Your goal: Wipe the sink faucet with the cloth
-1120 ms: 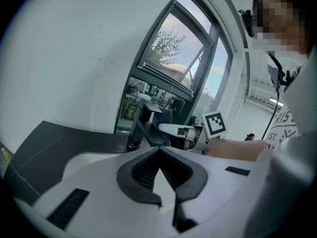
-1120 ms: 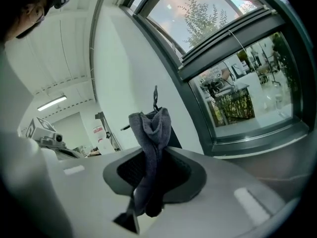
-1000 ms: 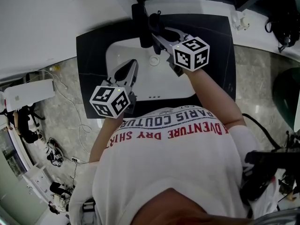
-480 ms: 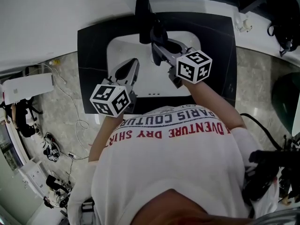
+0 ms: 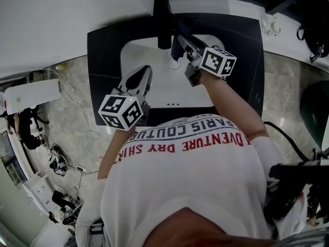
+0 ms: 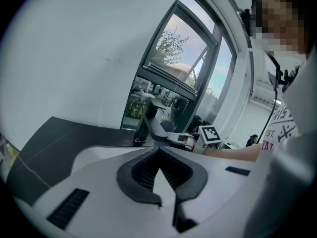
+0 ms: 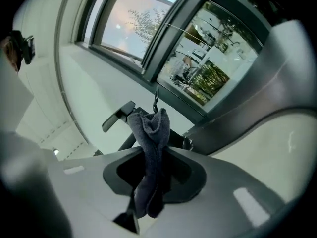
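Logged white rectangular sink basin (image 5: 149, 89) sunk into the flat black desk (image 5: 103, 60); inside it, a round metal drain ring (image 5: 175, 63) on the bare white bottom. Noted tall matte-black sink faucet (image 5: 163, 22) at the basin's far rim. Found dark grey terry cloth (image 7: 151, 165) clamped in the right claw (image 7: 154, 148): bunched into a narrow folded strip, upper end poking past the tips, just beside the faucet spout; contact not resolvable. Found left claw (image 6: 159, 150) closed tip to tip on nothing, held over the basin's near-left part, apart from the faucet.
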`<state>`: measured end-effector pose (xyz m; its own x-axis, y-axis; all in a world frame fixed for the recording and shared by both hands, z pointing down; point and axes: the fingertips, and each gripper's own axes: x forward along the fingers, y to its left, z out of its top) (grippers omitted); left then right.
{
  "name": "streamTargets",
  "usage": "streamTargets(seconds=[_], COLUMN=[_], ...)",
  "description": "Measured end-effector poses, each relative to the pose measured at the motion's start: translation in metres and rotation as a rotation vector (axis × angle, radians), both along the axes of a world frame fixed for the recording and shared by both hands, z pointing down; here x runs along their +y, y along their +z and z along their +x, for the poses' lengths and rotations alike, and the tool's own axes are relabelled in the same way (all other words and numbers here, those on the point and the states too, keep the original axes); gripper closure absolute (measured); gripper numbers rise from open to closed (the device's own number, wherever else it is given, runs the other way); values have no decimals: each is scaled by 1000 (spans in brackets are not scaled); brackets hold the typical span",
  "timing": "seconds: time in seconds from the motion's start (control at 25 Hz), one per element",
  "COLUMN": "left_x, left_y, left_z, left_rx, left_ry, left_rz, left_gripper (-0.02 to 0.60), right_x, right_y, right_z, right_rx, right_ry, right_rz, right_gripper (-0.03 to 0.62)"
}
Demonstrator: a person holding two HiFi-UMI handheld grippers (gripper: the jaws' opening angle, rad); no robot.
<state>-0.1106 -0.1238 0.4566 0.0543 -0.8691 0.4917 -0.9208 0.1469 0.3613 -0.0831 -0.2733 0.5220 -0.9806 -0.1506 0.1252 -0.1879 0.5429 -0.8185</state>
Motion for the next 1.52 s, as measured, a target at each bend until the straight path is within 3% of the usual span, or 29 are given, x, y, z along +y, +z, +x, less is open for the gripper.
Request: streamTargets(seconds=[0.28,0.64,1.12,1.52], left_x=[-1,1,-3,6], left_y=[-11,-13,-10,-8], left_z=[-8,-6,-3,19], left_rx=[9,8,0,0], left_ry=[11,18,22,18], left_rz=[-13,-20,-13,1], left_gripper=[580,580,580,580], right_x=[-9,-8,-5,34], right_y=[-15,-25,-21,-27], right_z=[-27,-30,-25,6], right_rx=[-249,-418,-483,-505], right_ry=[54,57,8,-59], right_rz=[-220,-350,-448,-474], right_gripper=[516,516,519,519])
